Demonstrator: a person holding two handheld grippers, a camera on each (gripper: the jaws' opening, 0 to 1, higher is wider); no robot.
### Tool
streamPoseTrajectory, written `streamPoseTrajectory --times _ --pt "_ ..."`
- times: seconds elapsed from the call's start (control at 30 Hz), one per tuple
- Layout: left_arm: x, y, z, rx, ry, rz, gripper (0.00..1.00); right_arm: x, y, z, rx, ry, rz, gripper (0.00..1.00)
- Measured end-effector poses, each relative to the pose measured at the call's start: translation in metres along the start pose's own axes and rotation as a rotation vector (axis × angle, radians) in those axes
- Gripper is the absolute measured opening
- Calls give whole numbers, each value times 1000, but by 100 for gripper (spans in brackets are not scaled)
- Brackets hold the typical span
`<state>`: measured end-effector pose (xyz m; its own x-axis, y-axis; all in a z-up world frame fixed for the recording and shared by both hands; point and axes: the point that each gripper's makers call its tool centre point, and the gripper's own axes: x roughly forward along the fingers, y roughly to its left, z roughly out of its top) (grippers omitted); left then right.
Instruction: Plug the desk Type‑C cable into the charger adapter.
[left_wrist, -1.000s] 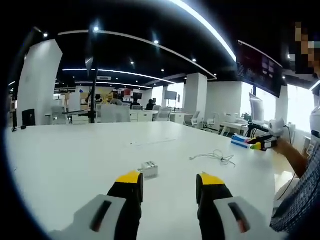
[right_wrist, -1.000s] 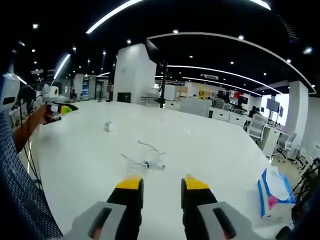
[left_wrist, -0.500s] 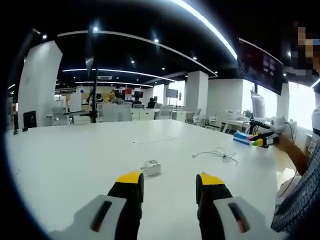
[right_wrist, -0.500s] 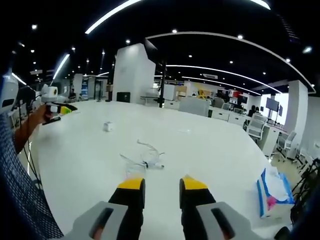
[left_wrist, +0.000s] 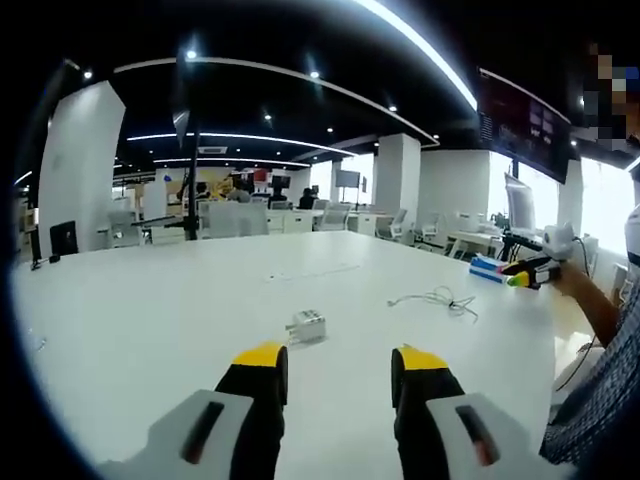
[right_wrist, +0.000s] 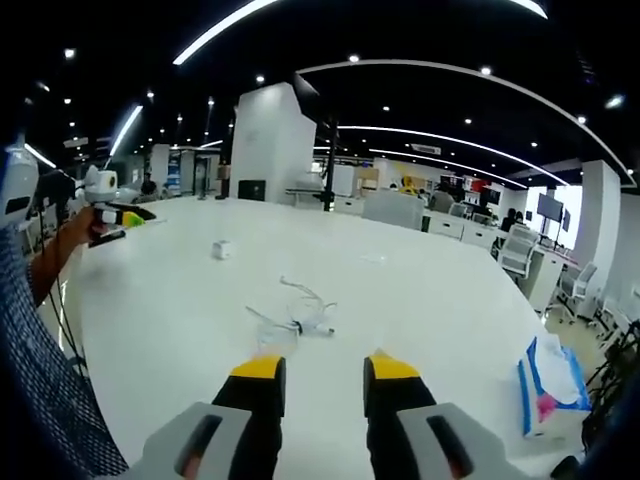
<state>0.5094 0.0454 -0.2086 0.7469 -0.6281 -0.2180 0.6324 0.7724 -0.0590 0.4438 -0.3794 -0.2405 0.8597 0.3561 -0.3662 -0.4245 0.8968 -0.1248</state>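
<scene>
Both claws gape empty over the tabletop (left_wrist: 150, 320); limp, light Type-C cable (right_wrist: 297, 322) mid-frame wants gripping at its stiff plug.

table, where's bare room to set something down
Bare white table runs between the cable and the tissue pack, and left of the adapter. Things gather only around the cable and adapter.
</scene>
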Motion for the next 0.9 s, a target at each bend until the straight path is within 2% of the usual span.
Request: streamPoseTrajectory --times 0.23,0.63,0.9 --pt "1 1 -7 -1 25 8 42 2 2 -2 18 5 17 36" --pt "-2 5 -14 7 61 36 42 15 3 -2 -19 27 39 36" --pt "-4 6 -11 12 58 41 42 17 0 0 -17 21 35 36"
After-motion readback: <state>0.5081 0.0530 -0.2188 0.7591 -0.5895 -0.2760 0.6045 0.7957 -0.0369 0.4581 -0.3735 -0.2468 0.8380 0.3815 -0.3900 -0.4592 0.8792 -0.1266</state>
